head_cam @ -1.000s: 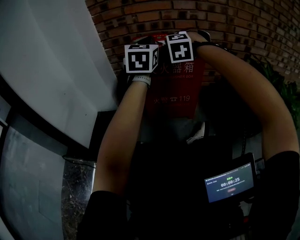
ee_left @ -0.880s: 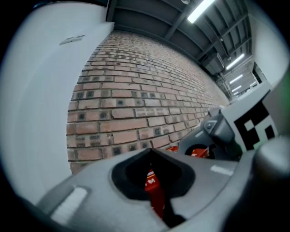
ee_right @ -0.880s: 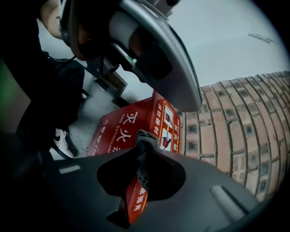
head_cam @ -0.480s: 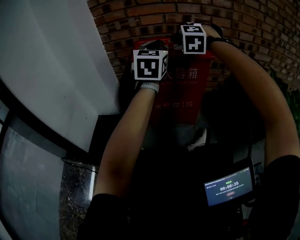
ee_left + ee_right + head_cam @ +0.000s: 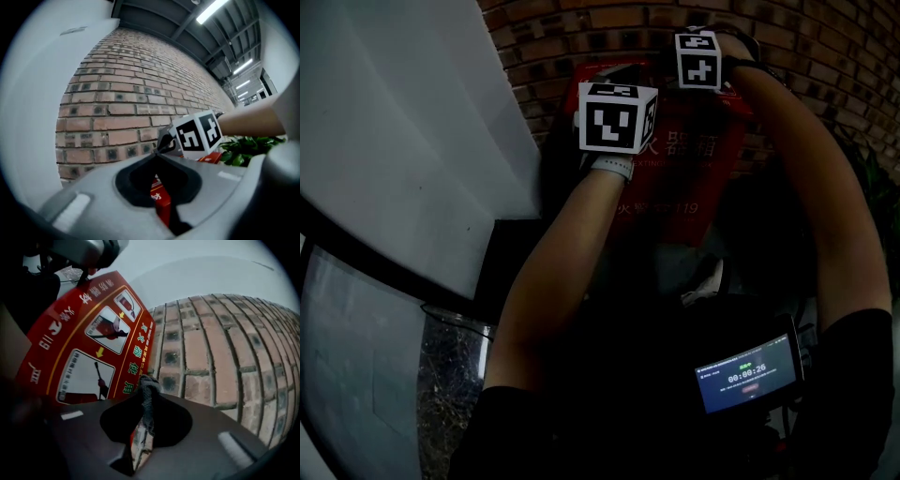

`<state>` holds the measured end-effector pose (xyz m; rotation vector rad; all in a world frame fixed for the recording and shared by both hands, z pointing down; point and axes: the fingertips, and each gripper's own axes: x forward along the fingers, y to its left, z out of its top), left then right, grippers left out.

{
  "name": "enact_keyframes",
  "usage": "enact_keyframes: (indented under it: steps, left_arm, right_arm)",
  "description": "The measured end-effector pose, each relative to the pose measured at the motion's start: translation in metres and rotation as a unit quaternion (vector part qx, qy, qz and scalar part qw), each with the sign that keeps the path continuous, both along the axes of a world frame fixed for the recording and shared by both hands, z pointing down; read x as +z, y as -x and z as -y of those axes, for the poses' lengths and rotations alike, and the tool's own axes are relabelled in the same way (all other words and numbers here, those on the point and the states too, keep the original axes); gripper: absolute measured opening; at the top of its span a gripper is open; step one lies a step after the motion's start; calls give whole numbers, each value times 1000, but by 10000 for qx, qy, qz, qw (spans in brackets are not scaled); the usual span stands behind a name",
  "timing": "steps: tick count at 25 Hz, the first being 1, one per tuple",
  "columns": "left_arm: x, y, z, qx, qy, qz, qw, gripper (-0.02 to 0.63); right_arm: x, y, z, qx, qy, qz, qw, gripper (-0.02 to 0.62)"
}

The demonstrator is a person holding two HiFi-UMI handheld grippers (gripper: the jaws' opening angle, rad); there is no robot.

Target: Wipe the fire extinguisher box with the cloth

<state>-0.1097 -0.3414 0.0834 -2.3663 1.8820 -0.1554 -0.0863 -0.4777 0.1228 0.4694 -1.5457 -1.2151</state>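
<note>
Right claw [image 5: 146,380] is pinching the cloth [image 5: 147,406]; a dark grey twisted strip sticks out past the tips. Left claw [image 5: 157,155] is pressed together with nothing visible between the tips. Only the red of the box shows through the gap behind them.

The fire extinguisher box [image 5: 675,192] is red and stands against the brick wall [image 5: 211,357], front face toward the person. Right claw is at the box's top right corner, with the cloth at the side edge where red meets brick. Can't tell if the cloth touches the face. Left claw is at the box's upper left, pointing over the box top at the wall.

Key relation: from the cloth, nearly all the front face lies below and across toward the left claw. The instruction panels [image 5: 86,376] start just beside the tips. The box reads taller than wide, so my guess is long strokes down the face, with the right claw doing the work. The left claw is equally near the box but has no cloth, so at best it steadies. Risk: the strip is thin, so it gives little contact area.
</note>
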Motion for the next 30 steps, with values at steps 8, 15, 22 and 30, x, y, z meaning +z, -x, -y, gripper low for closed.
enact_keyframes:
  steps: [8, 15, 22, 30]
  left_arm:
    - [5, -5, 8, 108, 18, 106, 9999, 2]
    - [7, -7, 4, -40, -61, 393, 9992, 2]
    - [8, -22, -11, -136, -158, 721, 9972, 2]
    - [7, -37, -39, 19, -83, 513, 9986, 2]
  right_arm:
    - [20, 10, 26, 19, -410, -261, 9988, 41]
    - [23, 0, -3, -120, -110, -249, 9996, 40]
    - [27, -12, -56, -349, 223, -305, 9987, 40]
    - [30, -27, -111, -493, 593, -347, 9964, 40]
